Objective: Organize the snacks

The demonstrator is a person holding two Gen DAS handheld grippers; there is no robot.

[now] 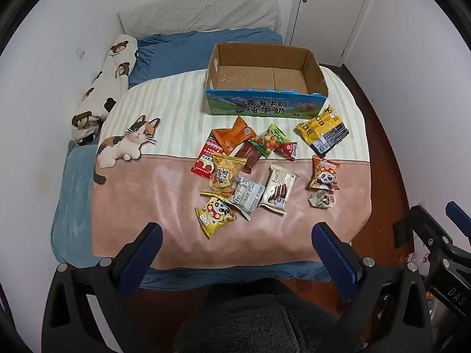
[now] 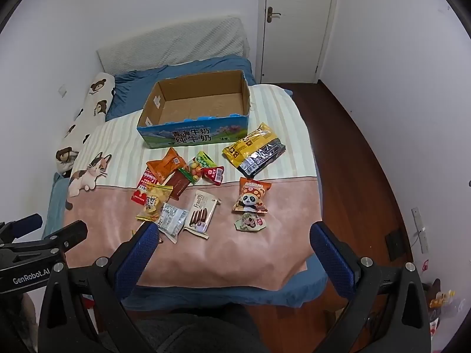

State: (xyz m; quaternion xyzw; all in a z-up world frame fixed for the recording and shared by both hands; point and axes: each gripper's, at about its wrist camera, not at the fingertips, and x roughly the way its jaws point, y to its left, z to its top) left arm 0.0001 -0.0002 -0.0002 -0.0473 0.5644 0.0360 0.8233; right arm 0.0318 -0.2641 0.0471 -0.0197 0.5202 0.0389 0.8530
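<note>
Your left gripper point(image 1: 237, 236) and right gripper point(image 2: 232, 235) both hang spread wide and empty above the blanket's point(image 1: 147, 194) near edge. The snacks point(image 1: 250, 158) lie scattered on it, just before the empty box point(image 1: 265, 106).

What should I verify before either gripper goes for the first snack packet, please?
1. Left gripper jaws open, nothing between: ok.
2. Right gripper jaws open, nothing between: ok.
3. Cardboard box upright, open on top, nothing inside: ok.
4. Snack packets all lie on the blanket, in front of the box: ok.
5. Packets separated for a clean single pick: not ok; the left cluster overlaps, the panda packet lies more apart.
6. Packet contents fragile: cannot tell.
</note>
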